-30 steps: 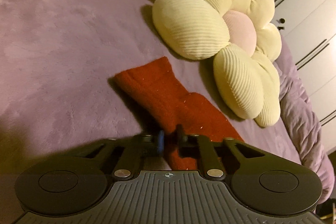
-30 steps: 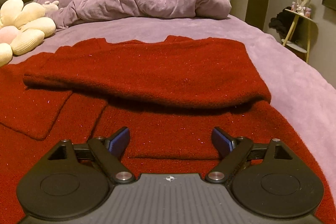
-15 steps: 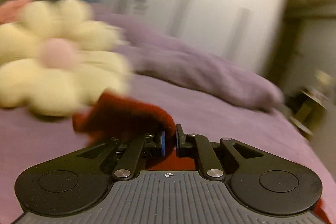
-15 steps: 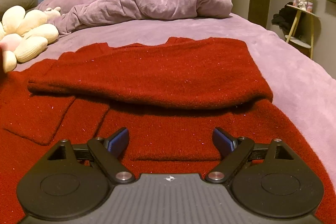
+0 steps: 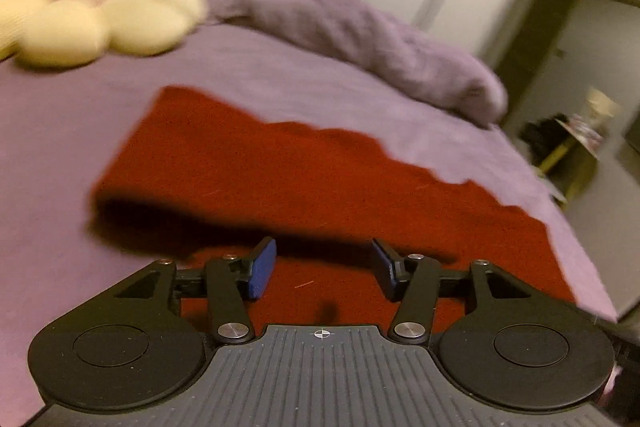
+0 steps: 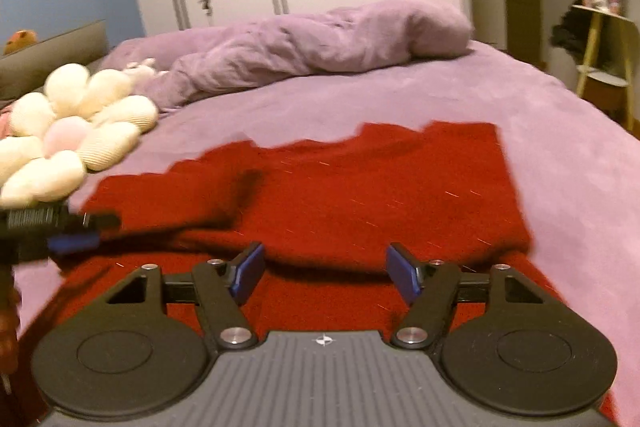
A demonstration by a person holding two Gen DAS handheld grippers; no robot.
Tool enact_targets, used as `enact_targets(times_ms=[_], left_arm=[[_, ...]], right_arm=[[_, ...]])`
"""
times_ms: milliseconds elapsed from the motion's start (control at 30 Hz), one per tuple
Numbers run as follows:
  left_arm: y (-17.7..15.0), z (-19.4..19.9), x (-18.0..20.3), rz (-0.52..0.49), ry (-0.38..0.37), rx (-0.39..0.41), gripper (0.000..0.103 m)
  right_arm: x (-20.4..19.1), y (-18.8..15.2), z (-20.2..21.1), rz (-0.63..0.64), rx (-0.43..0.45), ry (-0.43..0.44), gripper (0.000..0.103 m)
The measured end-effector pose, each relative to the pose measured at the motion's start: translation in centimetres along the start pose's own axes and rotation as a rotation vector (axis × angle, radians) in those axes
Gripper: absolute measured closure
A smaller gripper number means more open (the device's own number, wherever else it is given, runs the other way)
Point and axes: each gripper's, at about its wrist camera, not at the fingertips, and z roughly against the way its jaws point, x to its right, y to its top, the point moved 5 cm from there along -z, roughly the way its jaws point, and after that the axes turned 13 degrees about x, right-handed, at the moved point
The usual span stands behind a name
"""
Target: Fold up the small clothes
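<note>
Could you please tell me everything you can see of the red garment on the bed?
The red garment is a fuzzy knit with faint glinting specks. It lies flat on the purple bed cover, one sleeve folded across the body, so that a raised fold edge casts a shadow along the near side. A yellow flower cushion sits apart from it. Neither gripper holds it: the left gripper is opening and the right gripper closing, both above the cloth.

One red garment [image 6: 360, 195], one flower cushion [image 6: 72, 143], one rumpled purple duvet [image 6: 312, 43], two tools [image 6: 322, 273] [image 5: 323, 269]

Red sweater [image 6: 360, 195], purple bedspread [image 6: 560, 147], cream flower pillow [image 6: 72, 139], blue-padded claws
</note>
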Motion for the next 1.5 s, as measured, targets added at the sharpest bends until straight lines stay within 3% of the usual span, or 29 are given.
enact_targets(times_ms=[100, 200, 267, 300, 333, 500, 567, 600, 700, 800, 900, 1000, 1067, 1167, 1200, 1300, 1367, 1400, 1433, 1500], left_arm=[[-0.6, 0.3, -2.3, -0.003, 0.048, -0.03, 0.046], [-0.8, 0.9, -3.6, 0.011, 0.08, -0.027, 0.044], [-1.0, 0.5, -4.3, 0.022, 0.094, -0.032, 0.044], [-1.1, 0.1, -4.7, 0.025, 0.108, -0.041, 0.044], [-1.2, -0.5, -4.7, 0.023, 0.117, -0.048, 0.044], [-0.9, -1.2, -5.2, 0.026, 0.125, -0.057, 0.045], [-0.7, -1.6, -5.1, 0.015, 0.136, -0.059, 0.047], [-0.5, -1.8, -5.2, 0.011, 0.141, -0.058, 0.048], [0.1, -2.5, -5.4, -0.011, 0.176, -0.056, 0.05], [0.8, -3.3, -5.2, -0.04, 0.207, -0.05, 0.055], [1.0, -4.4, -4.3, -0.022, 0.178, -0.072, 0.072], [0.7, -5.3, -3.1, -0.059, 0.172, -0.082, 0.079], [0.6, -5.6, -2.6, -0.076, 0.169, -0.081, 0.08], [0.9, -5.6, -2.3, -0.08, 0.157, -0.082, 0.081], [0.9, -5.7, -2.3, -0.088, 0.16, -0.085, 0.081], [1.1, -6.0, -2.3, -0.095, 0.166, -0.088, 0.084], [1.2, -6.1, -2.4, -0.094, 0.178, -0.086, 0.086], [1.4, -6.1, -2.3, -0.09, 0.183, -0.079, 0.086], [1.6, -6.0, -2.3, -0.083, 0.186, -0.068, 0.086], [2.1, -5.7, -2.0, -0.079, 0.177, -0.049, 0.086]], right_arm=[[-2.8, 0.7, -3.0, 0.02, -0.025, 0.036, 0.031], [-3.2, 0.6, -6.4, -0.057, -0.085, 0.005, 0.032], [-3.0, 0.4, -8.1, -0.157, -0.117, 0.011, 0.041], [-2.9, 0.3, -9.0, -0.214, -0.137, 0.015, 0.054], [-2.8, 0.2, -9.6, -0.262, -0.148, 0.018, 0.06], [-3.7, -0.3, -12.2, -0.31, -0.199, 0.043, 0.061], [-4.2, 0.0, -12.3, -0.268, -0.191, 0.05, 0.089], [-4.4, 0.3, -12.2, -0.241, -0.179, 0.042, 0.091], [-4.3, 2.9, -9.8, -0.138, -0.034, 0.03, 0.093], [-2.5, 4.9, -7.2, -0.065, 0.091, -0.044, 0.093], [0.3, 5.1, -5.3, 0.018, 0.137, -0.148, 0.093], [3.5, 3.5, -5.2, -0.005, 0.065, -0.206, 0.093], [5.4, 2.0, -5.7, -0.081, -0.021, -0.184, 0.092], [7.7, 0.5, -6.1, -0.214, -0.079, -0.161, 0.079], [8.3, 0.3, -6.3, -0.259, -0.084, -0.15, 0.068], [9.2, -0.1, -7.2, -0.344, -0.095, -0.119, 0.065], [9.0, -0.2, -7.8, -0.346, -0.098, -0.111, 0.065], [8.6, 0.0, -8.2, -0.331, -0.102, -0.099, 0.075], [7.9, 0.2, -8.5, -0.3, -0.111, -0.086, 0.094], [6.6, 1.2, -8.3, -0.198, -0.082, -0.089, 0.094]])
